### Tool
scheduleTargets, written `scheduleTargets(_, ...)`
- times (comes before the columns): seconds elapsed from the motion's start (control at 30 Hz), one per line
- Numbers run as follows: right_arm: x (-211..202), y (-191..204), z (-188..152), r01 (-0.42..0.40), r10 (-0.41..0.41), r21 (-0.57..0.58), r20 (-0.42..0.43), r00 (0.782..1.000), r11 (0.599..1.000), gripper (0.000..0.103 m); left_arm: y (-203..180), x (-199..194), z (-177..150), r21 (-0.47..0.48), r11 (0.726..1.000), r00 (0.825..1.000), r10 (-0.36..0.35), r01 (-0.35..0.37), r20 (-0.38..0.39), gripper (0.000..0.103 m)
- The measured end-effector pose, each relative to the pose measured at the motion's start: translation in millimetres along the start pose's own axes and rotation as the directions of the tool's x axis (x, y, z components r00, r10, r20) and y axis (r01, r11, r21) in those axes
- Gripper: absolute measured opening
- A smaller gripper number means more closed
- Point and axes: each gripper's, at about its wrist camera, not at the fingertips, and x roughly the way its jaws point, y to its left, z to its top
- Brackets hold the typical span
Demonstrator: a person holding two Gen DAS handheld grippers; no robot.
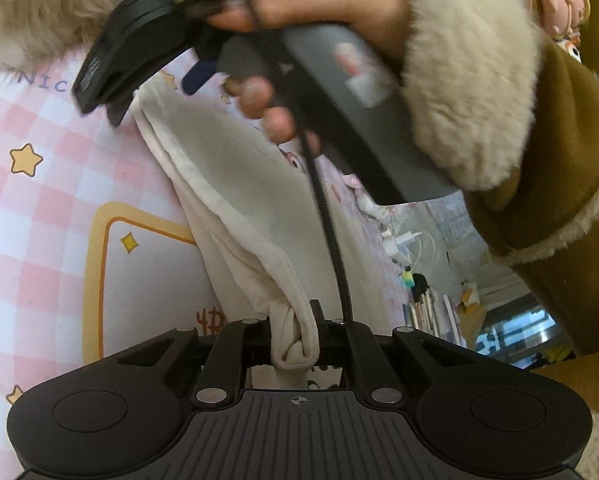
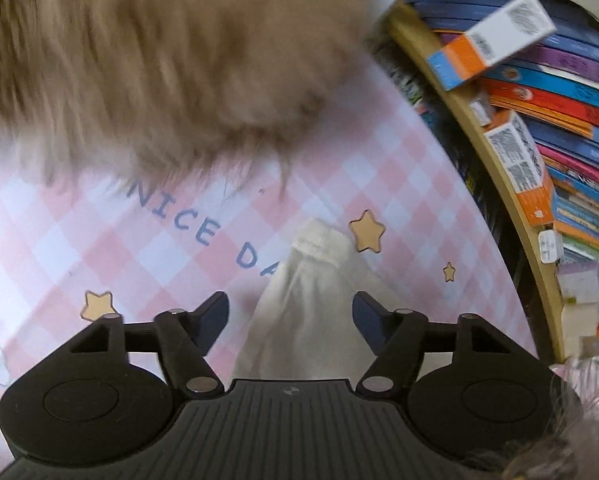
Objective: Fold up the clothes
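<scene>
Across the pink checked mat, beside the blue lettering: cream garment, drawn out long and narrow, already doubled along its length to judge by the stacked edges. Near end bunched into a ribbed knot and raised off the mat, pinched tight in the left claw, fingers closed hard on the fabric. Far end flat on the mat beside a printed star, directly under the right claw, fingers spread wide with nothing between them, hovering just above the cloth and not touching it as far as can be told. Looks like the middle of a fold, one end held and the other free; fits equally a right-hand grasp about to be taken and one just let go, so cannot say which. Whatever follows calls for a firm left pinch and matched edges, since the soft knit sags and would slip out of line easily. Farther out: hand around the right tool, fleece cuff and brown sleeve behind it. Tan fur over the mat's far edge, kind unclear. No basket, bin or drawer for clothes in sight; only a wooden bookshelf past the mat's right edge, packed with books and a few small boxes.
</scene>
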Motion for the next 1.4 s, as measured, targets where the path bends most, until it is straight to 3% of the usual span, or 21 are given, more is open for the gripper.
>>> scheduleTargets(0.4,14,13,-4,0.042,-0.044,-0.054,-0.036,0.998,0.998,0.062,-3,-4,-4,0.027,1.000,1.000,-0.006,0.007,-0.020,0.009)
scheduleTargets(0.73,18,2,-12,0.034,-0.036,-0.019,-0.079,0.996,0.999,0.020,-8,-10,-14,0.047,0.999,1.000,-0.010,0.011,-0.023,0.009)
scheduleTargets(0.87,15,-3,-15,0.028,-0.028,-0.005,-0.072,0.997,1.000,0.011,-12,-13,-20,0.056,0.998,1.000,-0.009,0.010,-0.019,0.009)
scheduleTargets(1.27,-6,-30,-30,0.024,-0.023,0.065,-0.015,1.000,0.998,0.010,-22,-23,-40,0.099,0.995,1.000,-0.011,0.011,-0.010,0.009)
scheduleTargets(1.4,-13,-41,-36,0.026,-0.026,0.093,-0.001,1.000,0.995,0.009,-35,-1,-39,0.113,0.993,1.000,-0.018,0.019,-0.011,0.009)
